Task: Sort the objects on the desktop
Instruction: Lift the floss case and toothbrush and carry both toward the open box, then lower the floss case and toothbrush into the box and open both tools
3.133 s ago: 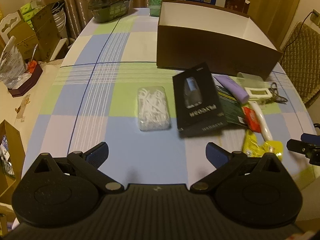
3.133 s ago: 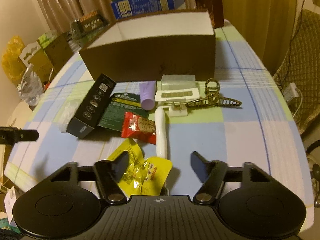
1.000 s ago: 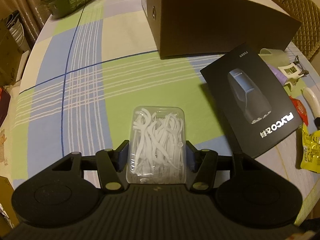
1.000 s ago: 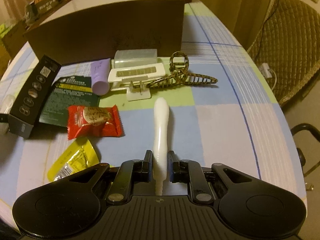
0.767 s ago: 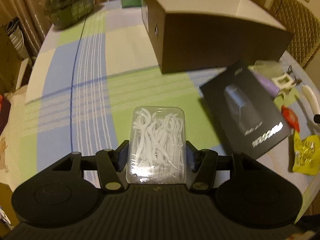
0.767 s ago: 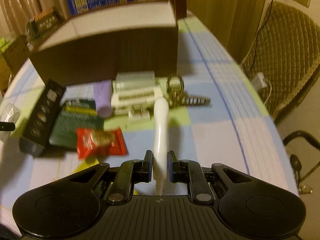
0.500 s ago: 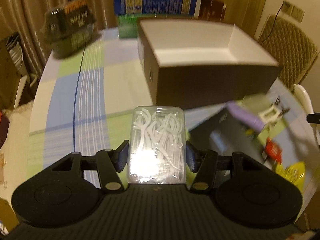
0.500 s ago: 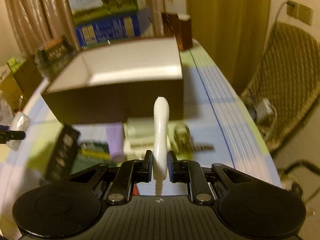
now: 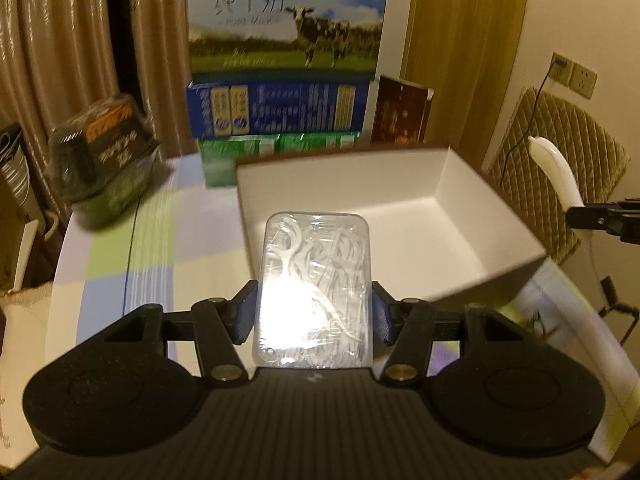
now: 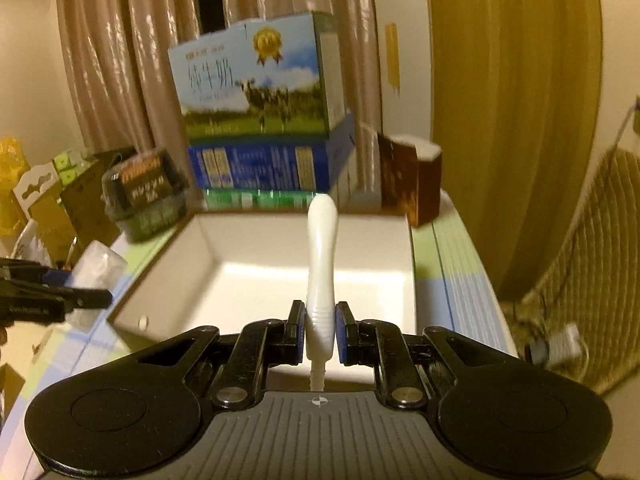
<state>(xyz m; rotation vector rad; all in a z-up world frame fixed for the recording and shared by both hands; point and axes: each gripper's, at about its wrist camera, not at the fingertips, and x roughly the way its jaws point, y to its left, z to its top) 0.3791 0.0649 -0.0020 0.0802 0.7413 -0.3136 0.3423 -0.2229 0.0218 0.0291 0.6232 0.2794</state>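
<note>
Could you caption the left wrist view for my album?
Left gripper carries a clear case of floss picks toward the open white-lined box.

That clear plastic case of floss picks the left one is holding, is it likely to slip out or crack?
The floss pick case is probably light: thin clear plastic with small picks inside. Its glossy walls may be slippery, though the left gripper clamps both long sides, which should steady it. It looks stiff rather than floppy, so a hard squeeze might crack it.
</note>
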